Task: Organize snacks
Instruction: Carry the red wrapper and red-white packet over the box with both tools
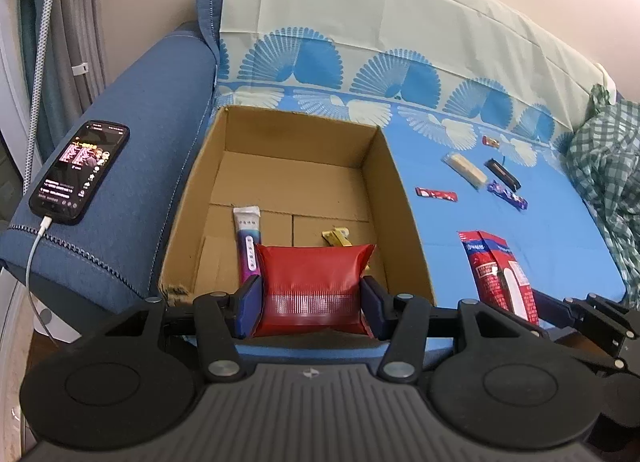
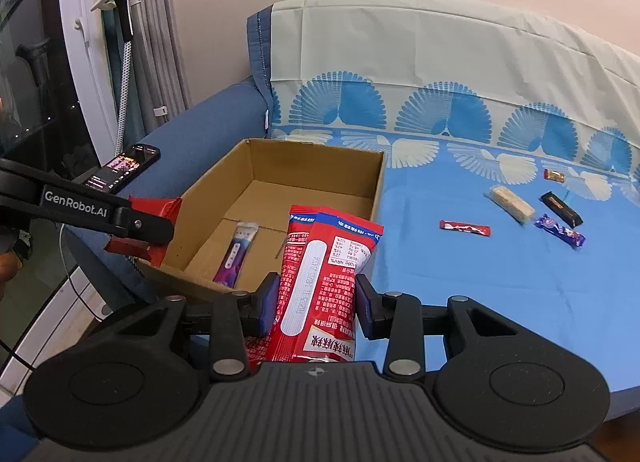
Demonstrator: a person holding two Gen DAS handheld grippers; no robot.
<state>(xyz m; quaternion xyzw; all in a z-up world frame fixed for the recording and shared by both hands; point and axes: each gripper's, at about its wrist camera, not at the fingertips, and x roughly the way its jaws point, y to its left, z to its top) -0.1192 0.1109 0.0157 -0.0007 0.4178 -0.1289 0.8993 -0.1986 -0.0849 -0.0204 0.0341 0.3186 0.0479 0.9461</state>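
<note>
Pinched between the blue pads (image 1: 251, 310) of the left gripper (image 1: 311, 308): a puffy, glossy red foil snack pouch (image 1: 314, 286), clamped on both short sides, long axis running left to right across the fingers. Hangs over the near wall of the open brown cardboard box (image 1: 394, 198), so the drop spot lies just beyond and below the fingertips. Already lying on the box floor: a slim white-and-purple stick sachet (image 1: 249, 240), long axis near to far, just left of the pouch, and a small yellow wrapper (image 1: 337, 238) poking out behind it.

Clamped likewise in the right gripper (image 2: 316, 304): a tall red-and-white printed snack bag (image 2: 324, 274), held upright, long axis pointing away from the fingers and leaning toward the box's near right corner. Box opening to the left and far side of this bag; left gripper nearer to it, already over the rim.

Farther out on the blue patterned sofa cover (image 2: 460, 294), well apart from the box to the right: a red bar wrapper (image 2: 465, 228), a pale wafer pack (image 2: 511, 204), a black bar (image 2: 561, 209), a purple bar (image 2: 562, 233) and a small red-gold candy (image 2: 554, 175). On the blue armrest (image 1: 160, 166) left of the box, a lit smartphone (image 1: 80, 171) on its charging cable.

Judged next: release of the pouch straight down, clear of the sachet.
</note>
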